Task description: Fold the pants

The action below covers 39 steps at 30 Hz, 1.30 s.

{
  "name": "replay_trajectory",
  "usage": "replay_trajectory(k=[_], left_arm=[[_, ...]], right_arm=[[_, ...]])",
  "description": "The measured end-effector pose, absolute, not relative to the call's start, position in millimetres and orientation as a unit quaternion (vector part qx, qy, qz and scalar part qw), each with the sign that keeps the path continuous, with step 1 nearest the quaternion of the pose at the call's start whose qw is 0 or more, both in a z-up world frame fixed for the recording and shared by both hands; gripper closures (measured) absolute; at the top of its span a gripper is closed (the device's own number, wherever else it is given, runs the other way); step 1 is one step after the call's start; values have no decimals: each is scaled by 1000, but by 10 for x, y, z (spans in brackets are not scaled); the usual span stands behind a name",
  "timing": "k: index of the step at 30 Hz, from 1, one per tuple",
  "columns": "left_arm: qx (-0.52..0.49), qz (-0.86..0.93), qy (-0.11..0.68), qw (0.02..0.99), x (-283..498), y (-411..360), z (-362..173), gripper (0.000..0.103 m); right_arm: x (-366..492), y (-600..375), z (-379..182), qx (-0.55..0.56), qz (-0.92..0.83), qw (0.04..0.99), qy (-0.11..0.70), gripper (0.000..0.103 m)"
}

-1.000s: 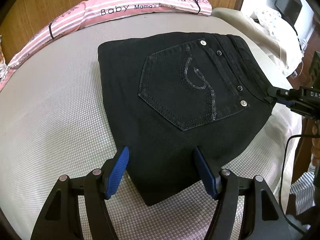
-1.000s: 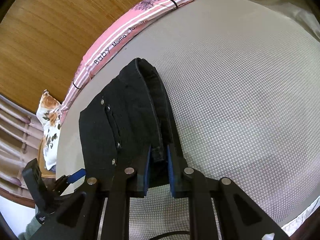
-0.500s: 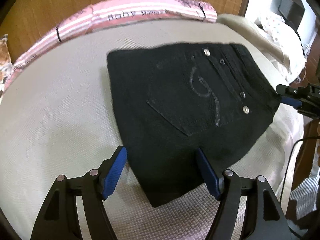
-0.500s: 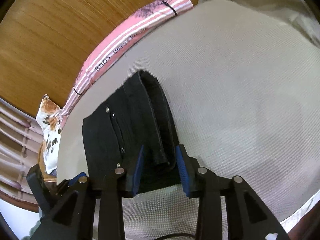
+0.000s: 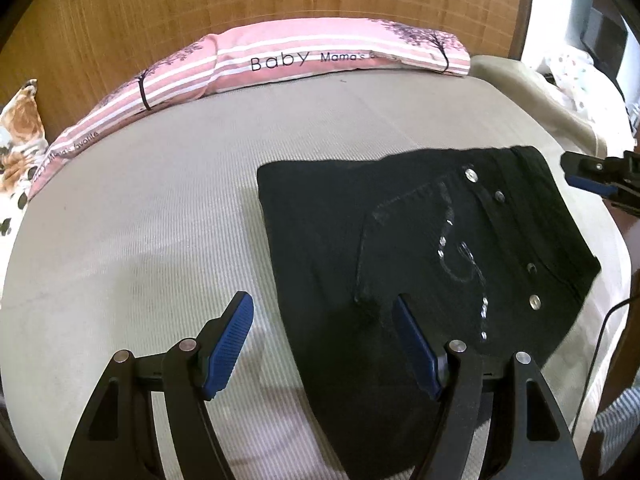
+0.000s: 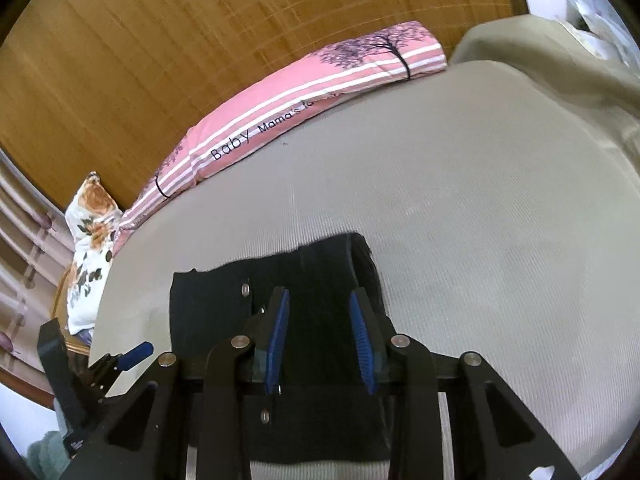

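Note:
Black folded pants (image 5: pixel 420 248) lie flat on the grey bed (image 5: pixel 140 220), back pocket with a sequin curl facing up. My left gripper (image 5: pixel 322 304) hovers open above the pants' near left edge, its blue pads clear of the cloth. The right gripper (image 6: pixel 319 295) hangs above the waistband end of the pants (image 6: pixel 208 304); its jaws are closing a little, the cloth lies below them and the pads do not press on it. In the left wrist view the right gripper (image 5: pixel 592 180) shows beyond the waistband corner. The left gripper (image 6: pixel 132 354) shows at lower left in the right wrist view.
A pink striped pillow (image 5: pixel 320 56) lies along the wooden headboard (image 5: pixel 200 0). A floral pillow (image 5: pixel 20 132) sits at the far left corner. A beige blanket (image 5: pixel 520 80) is bunched at the bed's right side. A black cable (image 5: pixel 600 340) hangs off the right edge.
The right gripper let go of the waistband, spread its jaws and drew back upward. The left gripper lifted and shifted left, so the pants now lie more to its right.

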<state>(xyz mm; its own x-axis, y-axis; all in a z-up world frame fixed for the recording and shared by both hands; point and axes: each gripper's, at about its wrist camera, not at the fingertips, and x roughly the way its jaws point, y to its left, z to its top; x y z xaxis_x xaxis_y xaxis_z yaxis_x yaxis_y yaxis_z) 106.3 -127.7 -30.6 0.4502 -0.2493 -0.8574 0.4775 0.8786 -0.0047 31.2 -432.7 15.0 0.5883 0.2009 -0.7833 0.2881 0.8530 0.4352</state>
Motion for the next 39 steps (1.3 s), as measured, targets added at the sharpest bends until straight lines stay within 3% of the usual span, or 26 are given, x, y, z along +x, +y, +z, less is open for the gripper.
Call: replay_trajectory(k=[10, 15, 39], left_arm=[[120, -209, 498, 833, 1279, -1354, -553, 28], [111, -209, 503, 831, 1314, -1341, -590, 21], [101, -214, 516, 823, 1154, -1299, -595, 21]], right_arm=[[655, -4306, -342, 248, -38, 833, 493, 84], [620, -4290, -356, 241, -38, 838, 489, 84], [331, -4378, -389, 288, -23, 823, 489, 85]])
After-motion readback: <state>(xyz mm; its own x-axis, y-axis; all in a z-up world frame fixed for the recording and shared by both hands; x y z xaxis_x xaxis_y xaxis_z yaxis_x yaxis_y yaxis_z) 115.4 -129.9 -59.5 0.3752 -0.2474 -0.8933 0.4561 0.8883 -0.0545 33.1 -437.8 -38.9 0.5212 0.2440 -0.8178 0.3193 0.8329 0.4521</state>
